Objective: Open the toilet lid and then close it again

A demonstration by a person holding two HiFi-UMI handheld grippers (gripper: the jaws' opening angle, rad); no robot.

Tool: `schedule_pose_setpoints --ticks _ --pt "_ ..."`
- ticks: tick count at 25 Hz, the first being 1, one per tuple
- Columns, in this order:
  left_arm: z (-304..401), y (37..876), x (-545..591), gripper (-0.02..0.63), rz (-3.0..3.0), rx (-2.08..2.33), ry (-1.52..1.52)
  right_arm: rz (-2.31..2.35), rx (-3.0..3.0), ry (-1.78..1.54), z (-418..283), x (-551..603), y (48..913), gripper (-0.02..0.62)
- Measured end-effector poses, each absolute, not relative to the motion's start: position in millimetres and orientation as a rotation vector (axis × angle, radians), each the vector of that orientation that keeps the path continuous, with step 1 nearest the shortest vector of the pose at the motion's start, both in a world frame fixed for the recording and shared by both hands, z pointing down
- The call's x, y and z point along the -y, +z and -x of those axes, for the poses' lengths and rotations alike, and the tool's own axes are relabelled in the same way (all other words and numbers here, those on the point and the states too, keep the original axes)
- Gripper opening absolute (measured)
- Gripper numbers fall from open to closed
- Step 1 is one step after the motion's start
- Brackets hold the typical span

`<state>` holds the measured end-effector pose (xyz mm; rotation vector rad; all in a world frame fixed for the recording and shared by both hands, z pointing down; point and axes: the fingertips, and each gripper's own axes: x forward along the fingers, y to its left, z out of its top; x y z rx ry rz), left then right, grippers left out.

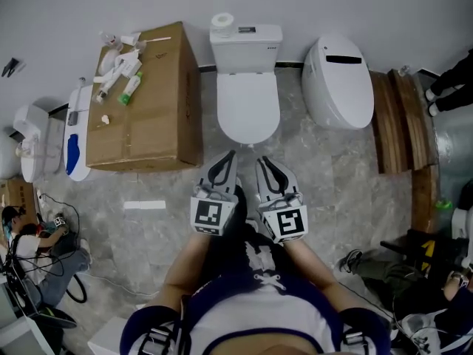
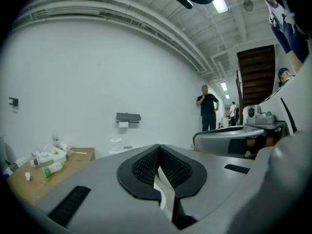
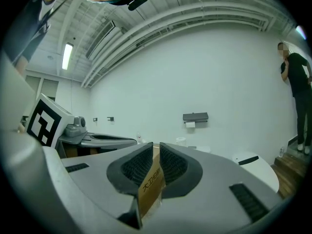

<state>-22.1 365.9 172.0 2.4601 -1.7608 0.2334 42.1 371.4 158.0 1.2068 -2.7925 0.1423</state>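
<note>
White toilet stands against the wall beside a cardboard box, its lid lying flat and closed. The left hand-held gripper and the right hand-held gripper hang side by side just short of the front rim, both clenched and grasping nothing. Opening looks to be the step in hand. The next move calls for a jaw tip under the lid's front edge, then a lift back toward the tank.

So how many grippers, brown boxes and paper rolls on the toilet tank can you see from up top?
Grippers: 2, the left gripper and the right gripper
Cardboard box: 1
Paper roll on the toilet tank: 1
Total: 4
</note>
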Motion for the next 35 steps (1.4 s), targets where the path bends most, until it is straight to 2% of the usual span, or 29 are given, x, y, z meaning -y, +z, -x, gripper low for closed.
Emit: schedule_pose_setpoints --ticks 11,23,27,35 --pt "71 218 -264 0.005 -2.501 1.571 0.345 -1.152 2.703 0.200 29 -274 205 0.011" --pt "56 275 -215 0.005 -2.518 1.381 0.434 -1.164 2.550 0.462 28 -229 269 0.012" --pt "54 300 -203 0.005 -2.491 1.364 0.468 -1.123 2.518 0.571 28 -215 300 0.060" --pt "45 364 -189 0.005 -2.437 1.353 0.576 -1.069 2.435 0.821 16 -197 385 0.061"
